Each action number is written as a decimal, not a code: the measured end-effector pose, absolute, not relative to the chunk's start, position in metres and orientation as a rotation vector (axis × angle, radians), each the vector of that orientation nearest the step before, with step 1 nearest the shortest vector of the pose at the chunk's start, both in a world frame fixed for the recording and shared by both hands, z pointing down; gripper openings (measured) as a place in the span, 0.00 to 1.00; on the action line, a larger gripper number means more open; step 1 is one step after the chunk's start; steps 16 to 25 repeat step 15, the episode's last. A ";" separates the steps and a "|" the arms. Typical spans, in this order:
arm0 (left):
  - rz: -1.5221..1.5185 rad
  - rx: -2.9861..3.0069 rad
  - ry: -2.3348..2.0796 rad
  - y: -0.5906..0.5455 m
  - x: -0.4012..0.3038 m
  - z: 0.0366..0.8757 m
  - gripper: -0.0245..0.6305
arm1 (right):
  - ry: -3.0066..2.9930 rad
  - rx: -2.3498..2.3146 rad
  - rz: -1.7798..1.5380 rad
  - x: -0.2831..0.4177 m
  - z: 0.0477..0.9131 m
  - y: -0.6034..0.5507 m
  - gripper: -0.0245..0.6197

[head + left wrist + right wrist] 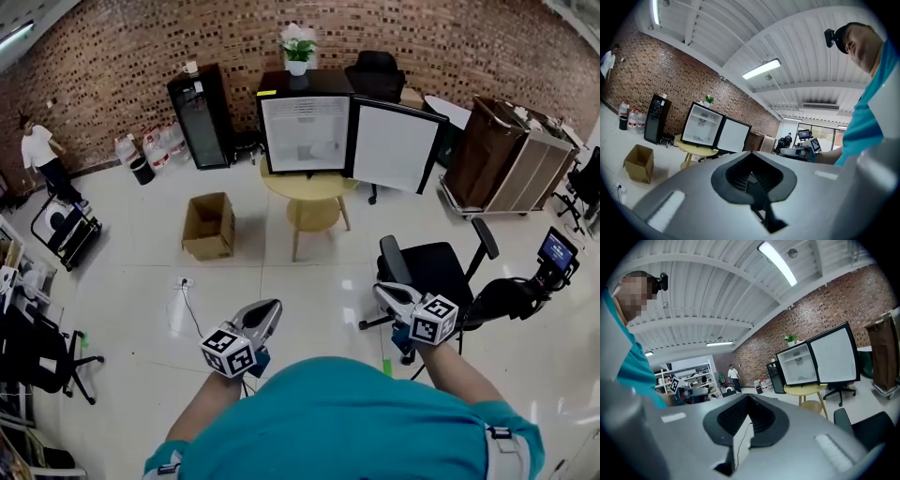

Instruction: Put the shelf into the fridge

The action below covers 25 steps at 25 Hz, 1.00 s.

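The small black fridge (305,133) stands on a round yellow table (309,187) by the brick wall, and its door (394,148) is swung wide to the right. The white inside shows in the left gripper view (701,124) and the right gripper view (799,363). I see no loose shelf in any view. My left gripper (265,317) (751,176) and right gripper (389,295) (747,416) hang close to my body, far from the fridge. Both are shut, with nothing between the jaws.
A cardboard box (208,225) lies on the floor left of the table. A black office chair (433,270) stands just ahead of my right gripper. At the wall are a black cabinet (200,117), water bottles (150,145) and a brown cart (511,155). A person (42,155) is far left.
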<state>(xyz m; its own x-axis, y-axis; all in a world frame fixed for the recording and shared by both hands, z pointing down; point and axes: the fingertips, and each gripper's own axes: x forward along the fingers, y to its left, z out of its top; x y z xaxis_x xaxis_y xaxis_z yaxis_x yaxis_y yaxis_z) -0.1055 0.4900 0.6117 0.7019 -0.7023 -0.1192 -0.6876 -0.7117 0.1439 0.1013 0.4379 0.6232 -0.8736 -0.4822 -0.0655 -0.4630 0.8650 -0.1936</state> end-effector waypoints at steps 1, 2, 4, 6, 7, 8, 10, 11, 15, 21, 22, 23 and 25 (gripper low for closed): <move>-0.256 2.813 -1.152 0.491 -0.108 0.612 0.04 | 2.931 -0.738 -0.257 0.098 0.623 0.438 0.04; -0.259 2.809 -1.152 0.491 -0.110 0.613 0.04 | 2.936 -0.734 -0.252 0.095 0.624 0.439 0.04; -0.260 2.800 -1.156 0.492 -0.112 0.615 0.04 | 2.942 -0.728 -0.249 0.095 0.625 0.439 0.04; -0.263 2.790 -1.167 0.491 -0.110 0.617 0.04 | 2.945 -0.724 -0.255 0.099 0.627 0.437 0.04; -0.266 2.785 -1.173 0.489 -0.109 0.617 0.04 | 2.947 -0.720 -0.258 0.101 0.628 0.435 0.04; -0.270 2.782 -1.177 0.488 -0.108 0.617 0.04 | 2.949 -0.716 -0.260 0.102 0.628 0.433 0.04; -0.274 2.781 -1.179 0.485 -0.110 0.617 0.04 | 2.953 -0.710 -0.262 0.100 0.631 0.431 0.04; -0.273 2.783 -1.180 0.485 -0.111 0.618 0.04 | 2.954 -0.708 -0.262 0.098 0.632 0.431 0.04; -0.265 2.786 -1.179 0.485 -0.112 0.620 0.04 | 2.959 -0.699 -0.252 0.095 0.634 0.432 0.04; -0.265 2.786 -1.179 0.485 -0.112 0.620 0.04 | 2.959 -0.699 -0.252 0.095 0.634 0.432 0.04; -0.265 2.786 -1.179 0.485 -0.112 0.620 0.04 | 2.959 -0.699 -0.252 0.095 0.634 0.432 0.04; -0.265 2.786 -1.179 0.485 -0.112 0.620 0.04 | 2.959 -0.699 -0.252 0.095 0.634 0.432 0.04; -0.265 2.786 -1.179 0.485 -0.112 0.620 0.04 | 2.959 -0.699 -0.252 0.095 0.634 0.432 0.04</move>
